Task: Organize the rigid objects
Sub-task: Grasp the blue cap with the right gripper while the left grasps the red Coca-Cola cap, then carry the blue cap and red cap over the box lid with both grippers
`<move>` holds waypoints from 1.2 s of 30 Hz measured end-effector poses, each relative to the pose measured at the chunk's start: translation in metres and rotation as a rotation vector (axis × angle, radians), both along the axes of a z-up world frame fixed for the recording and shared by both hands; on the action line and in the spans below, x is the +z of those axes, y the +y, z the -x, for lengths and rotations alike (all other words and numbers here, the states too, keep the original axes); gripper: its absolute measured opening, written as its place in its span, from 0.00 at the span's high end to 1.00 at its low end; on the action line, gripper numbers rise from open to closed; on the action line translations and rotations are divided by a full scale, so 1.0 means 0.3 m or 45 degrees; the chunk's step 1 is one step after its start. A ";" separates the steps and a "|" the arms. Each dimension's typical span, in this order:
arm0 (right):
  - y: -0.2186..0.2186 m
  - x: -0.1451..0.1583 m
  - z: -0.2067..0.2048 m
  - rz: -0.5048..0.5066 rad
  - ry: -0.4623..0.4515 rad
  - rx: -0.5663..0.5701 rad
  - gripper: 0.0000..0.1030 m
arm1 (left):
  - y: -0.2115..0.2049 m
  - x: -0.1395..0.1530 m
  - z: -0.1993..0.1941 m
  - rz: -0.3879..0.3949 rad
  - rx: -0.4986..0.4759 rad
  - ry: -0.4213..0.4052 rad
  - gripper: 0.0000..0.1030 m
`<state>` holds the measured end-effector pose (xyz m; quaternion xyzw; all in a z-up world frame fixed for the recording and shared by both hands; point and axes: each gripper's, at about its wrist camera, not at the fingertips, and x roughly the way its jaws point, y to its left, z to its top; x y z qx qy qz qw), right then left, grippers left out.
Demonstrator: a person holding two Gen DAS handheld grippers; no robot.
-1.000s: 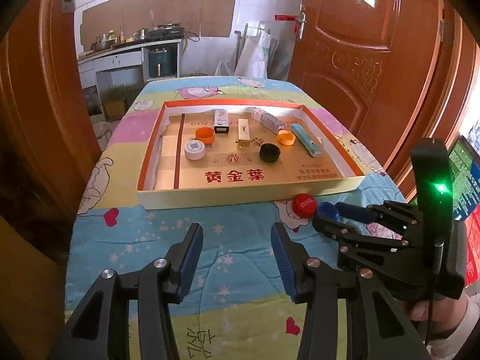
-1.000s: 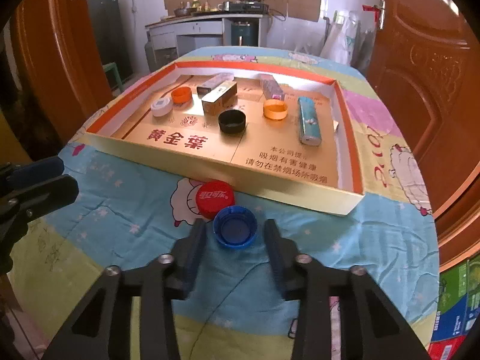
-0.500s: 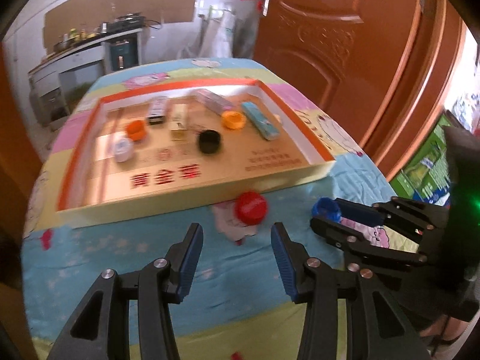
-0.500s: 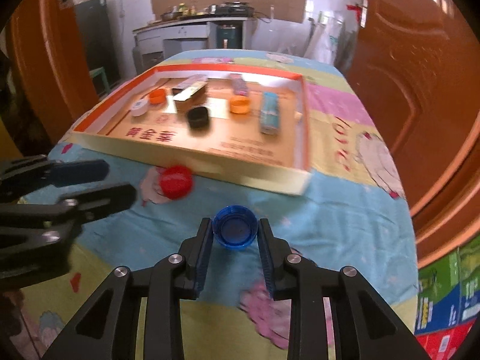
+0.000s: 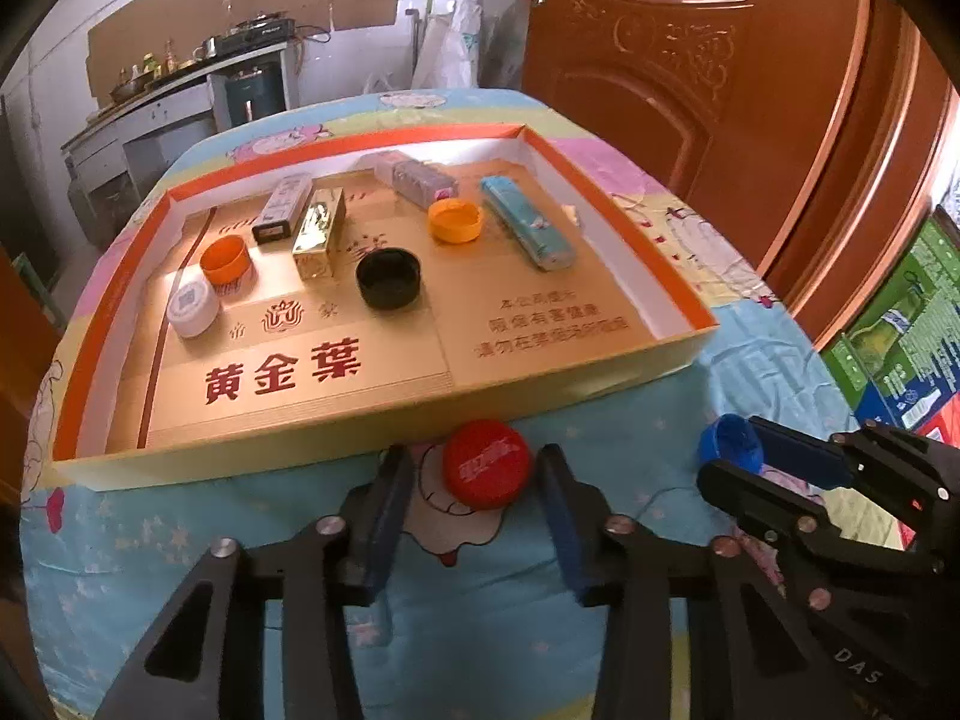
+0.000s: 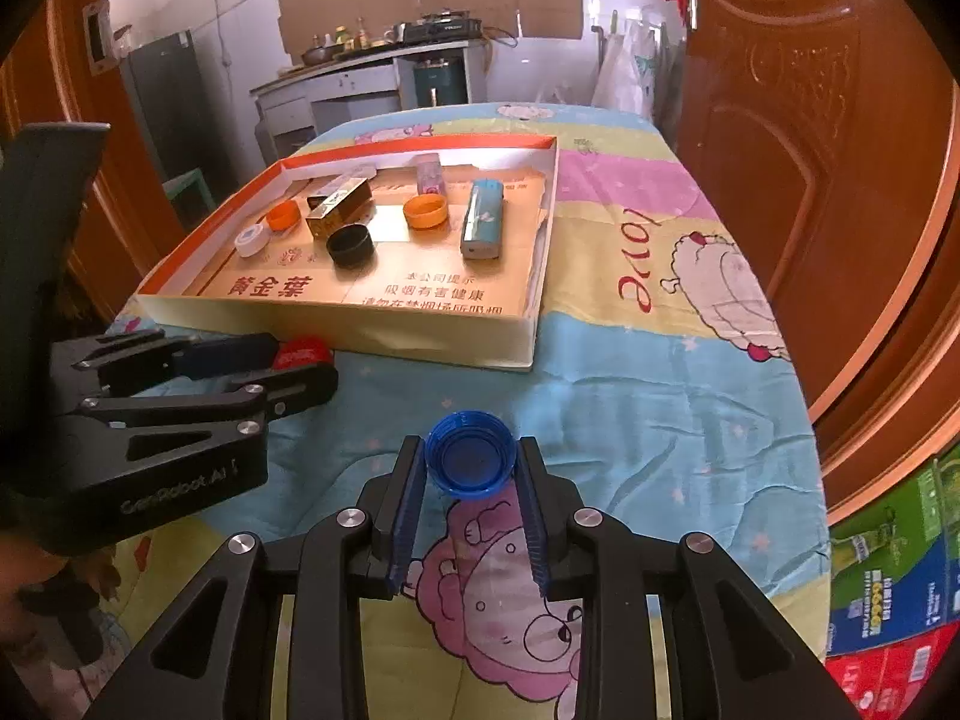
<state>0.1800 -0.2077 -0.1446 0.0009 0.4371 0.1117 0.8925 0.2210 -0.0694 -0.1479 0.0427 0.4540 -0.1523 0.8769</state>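
A red bottle cap lies on the tablecloth just in front of the tray's front wall. My left gripper straddles it, jaws closing, with a thin gap left on each side of the cap. Off to the right, my right gripper is shut on a blue bottle cap, hollow side facing the camera, held above the cloth. The right wrist view shows the left gripper around the red cap. The left wrist view shows the right gripper with the blue cap.
The orange-rimmed tray holds a white cap, two orange caps, a black cap, a gold box, a teal box and other small boxes. A wooden door stands right; cartons on the floor.
My left gripper has come forward and down onto the red cap and its jaws have narrowed. The right gripper closed on the blue cap and carried it rightward, away from the red cap.
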 end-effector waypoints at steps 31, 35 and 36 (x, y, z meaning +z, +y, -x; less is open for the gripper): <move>0.196 0.162 -0.025 0.034 -0.120 0.146 0.70 | 0.215 0.208 0.086 0.071 0.123 -0.158 0.70; 0.226 0.194 -0.037 0.046 -0.143 0.162 0.70 | 0.258 0.235 0.080 0.088 0.153 -0.183 0.70; 0.232 0.200 -0.041 0.048 -0.149 0.164 0.70 | 0.270 0.242 0.075 0.093 0.162 -0.190 0.70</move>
